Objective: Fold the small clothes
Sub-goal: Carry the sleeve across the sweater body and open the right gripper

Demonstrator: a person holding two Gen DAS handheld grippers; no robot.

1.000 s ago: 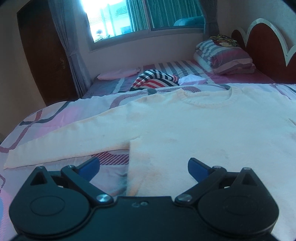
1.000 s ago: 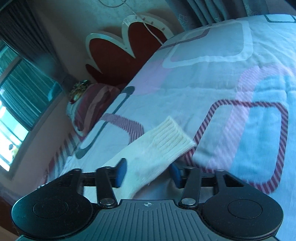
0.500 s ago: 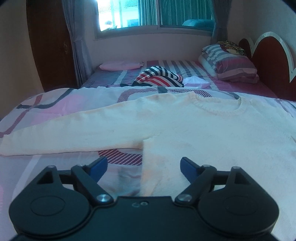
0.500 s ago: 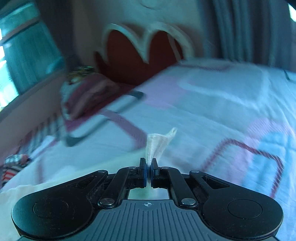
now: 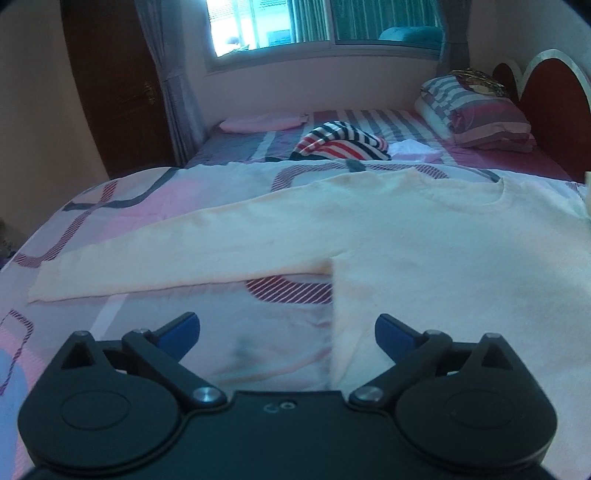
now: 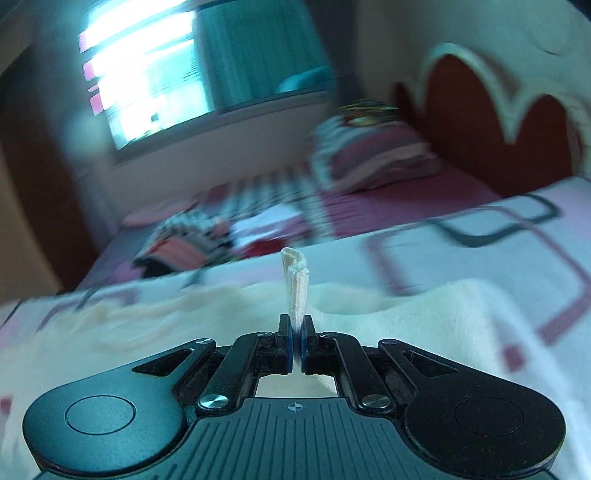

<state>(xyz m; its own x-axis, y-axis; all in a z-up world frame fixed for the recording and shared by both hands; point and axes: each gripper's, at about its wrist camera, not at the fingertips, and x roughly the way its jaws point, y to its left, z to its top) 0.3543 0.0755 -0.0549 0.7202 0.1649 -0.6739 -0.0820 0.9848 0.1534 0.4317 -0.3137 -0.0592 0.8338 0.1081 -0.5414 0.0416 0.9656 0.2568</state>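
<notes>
roughly, by size, largest first:

bed: bedspread [image 5: 122, 229] with pink, blue and striped blocks covers the near half; the same cover shows in the right wrist view [image 6: 480, 258], blurred.

headboard: red with a pale scalloped edge, far right [image 5: 546, 96]; also seen at upper right by the right wrist camera [image 6: 480, 110].

window: bright, on the back wall, with curtains at the sides [image 5: 314, 22].

sweater: cream, long-sleeved, lying flat on the bedspread [image 5: 424, 243]; neckline faces away toward the pillows; one sleeve [image 5: 155, 258] stretches out flat to the left, its cuff near the left edge of the bed.

pillows: a striped stack beside the headboard [image 5: 476, 110].

striped garment: red, white and dark heap beyond the sweater, mid-bed [image 5: 343, 142]; a pink piece [image 5: 262, 122] lies further back, a white piece [image 5: 413, 149] just beside the heap.

left claw: fingers spread wide, holding nothing [image 5: 288, 332]; low over the sweater's side edge, which runs between the blue pads [image 5: 181, 328].

right claw: pinched tight on the other cuff [image 6: 295, 288], which stands upright out of the closed fingers [image 6: 296, 343]; the sweater body [image 6: 184, 332] lies below, blurred.
</notes>
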